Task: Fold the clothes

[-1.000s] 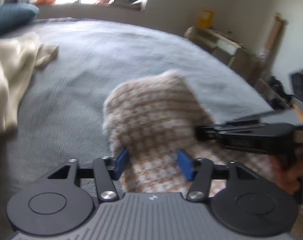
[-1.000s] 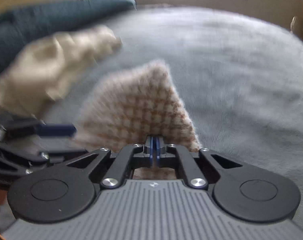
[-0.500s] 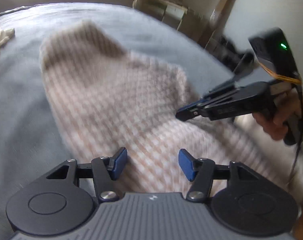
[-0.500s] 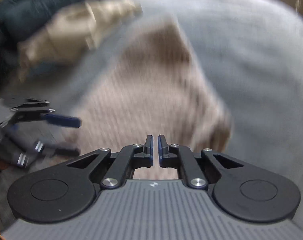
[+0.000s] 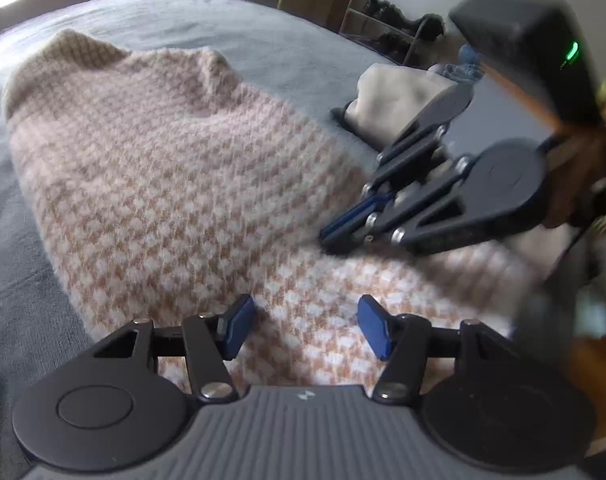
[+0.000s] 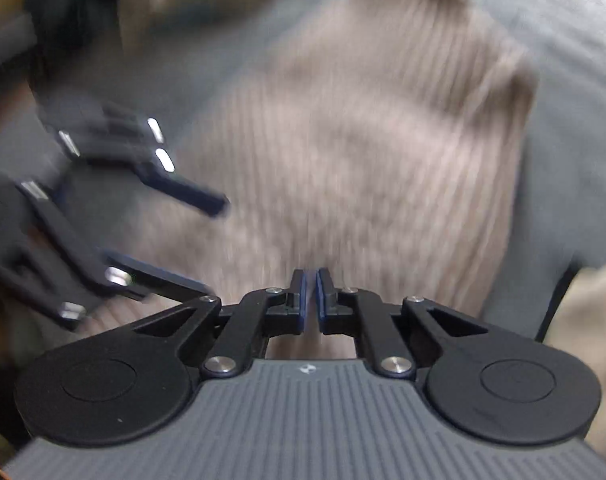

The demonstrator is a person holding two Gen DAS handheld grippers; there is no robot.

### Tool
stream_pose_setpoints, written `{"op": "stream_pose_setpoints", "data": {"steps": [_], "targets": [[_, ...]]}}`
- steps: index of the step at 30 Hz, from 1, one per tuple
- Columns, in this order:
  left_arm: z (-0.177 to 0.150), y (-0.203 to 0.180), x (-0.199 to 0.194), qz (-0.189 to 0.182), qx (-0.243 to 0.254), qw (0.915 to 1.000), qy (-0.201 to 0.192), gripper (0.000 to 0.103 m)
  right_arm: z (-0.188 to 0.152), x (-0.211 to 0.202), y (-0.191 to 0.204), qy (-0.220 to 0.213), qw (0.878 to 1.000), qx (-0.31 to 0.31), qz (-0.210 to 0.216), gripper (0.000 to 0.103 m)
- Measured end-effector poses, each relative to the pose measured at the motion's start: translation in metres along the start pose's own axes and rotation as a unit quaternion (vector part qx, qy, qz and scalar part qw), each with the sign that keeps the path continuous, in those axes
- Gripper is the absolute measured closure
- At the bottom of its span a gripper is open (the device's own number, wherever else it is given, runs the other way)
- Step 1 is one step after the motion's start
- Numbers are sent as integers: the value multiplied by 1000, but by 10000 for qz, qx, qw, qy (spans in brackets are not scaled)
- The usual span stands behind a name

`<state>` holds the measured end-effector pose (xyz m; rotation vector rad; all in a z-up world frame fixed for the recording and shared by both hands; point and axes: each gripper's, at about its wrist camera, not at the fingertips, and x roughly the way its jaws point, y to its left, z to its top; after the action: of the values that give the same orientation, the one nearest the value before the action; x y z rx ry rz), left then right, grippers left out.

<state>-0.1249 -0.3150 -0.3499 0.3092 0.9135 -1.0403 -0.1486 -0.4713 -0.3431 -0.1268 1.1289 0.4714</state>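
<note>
the sweater (image 5: pixel 175 176), a pink-and-white checked knit, lies spread on the grey bed (image 5: pixel 263 40). the left hand-held gripper (image 5: pixel 305 332) hovers over its near edge with both blue pads wide apart and nothing between them. the right hand-held gripper (image 5: pixel 331 234) comes in from the right, its tip down on the knit; in its own blurred view (image 6: pixel 310 294) the pads stand a narrow slit apart, and i cannot tell whether any fabric is pinched there. the left one shows there too (image 6: pixel 213 246), spread open at the left. a cream garment (image 5: pixel 399 96) lies folded on the bed beyond the sweater, right.
</note>
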Motion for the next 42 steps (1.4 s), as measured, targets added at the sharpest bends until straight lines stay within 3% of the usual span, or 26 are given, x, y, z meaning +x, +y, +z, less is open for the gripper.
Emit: {"op": "stream_pose_setpoints", "data": {"steps": [3,6,8,10,11,12,14,16,18,21,24,27,29,32,35,39,42], "targets": [[10,2,-18,17,-528,9986,-12,47,4,-6,3,-117,9998,160,-71,98],[10,-12,-47,-101,-469,9985,-270,46,5,-39,4,-351,9986,344,175,97],[4,-28,-52,-402,-281,9987,-125,43,-2,-56,15,-394,9979,186,473,96],[-12,-44,-37,-526,-105,9984,197,42,-11,-54,26,-185,9967,4,792,97],[-22,-49,-27,-406,-52,9989,242,42,-21,-44,31,59,9966,-86,821,97],[-25,-54,-25,-336,91,9992,214,41,-29,-29,38,320,9967,-225,713,97],[-23,-59,-25,-275,233,9991,213,38,-33,-23,45,371,9965,-441,612,97],[-12,-48,-38,-459,-181,9986,205,41,-25,-25,45,453,9960,-435,642,97],[-4,-31,-53,-471,-540,9974,56,43,-11,-39,31,193,9977,-190,616,95],[10,6,-64,-179,-1039,9940,-289,42,11,-56,5,-233,9980,262,533,94],[21,53,-59,382,-1752,9828,-445,43,40,-50,-27,-666,9937,777,454,92],[20,84,-45,834,-2149,9723,-387,45,76,-24,-20,-1063,9932,327,335,92],[17,93,-33,991,-2191,9703,-259,45,102,3,-6,-1151,9926,-148,345,92],[8,99,-18,1001,-2323,9675,10,45,130,42,18,-1100,9889,-812,575,92],[2,104,-21,889,-2486,9645,-22,43,138,60,31,-816,9824,-1563,621,94],[-2,116,-22,674,-2634,9623,-50,42,124,51,-1,-539,9849,-1612,319,98],[0,128,-27,462,-2712,9614,-91,44,106,33,-45,-306,9918,-1226,-194,97]]}}
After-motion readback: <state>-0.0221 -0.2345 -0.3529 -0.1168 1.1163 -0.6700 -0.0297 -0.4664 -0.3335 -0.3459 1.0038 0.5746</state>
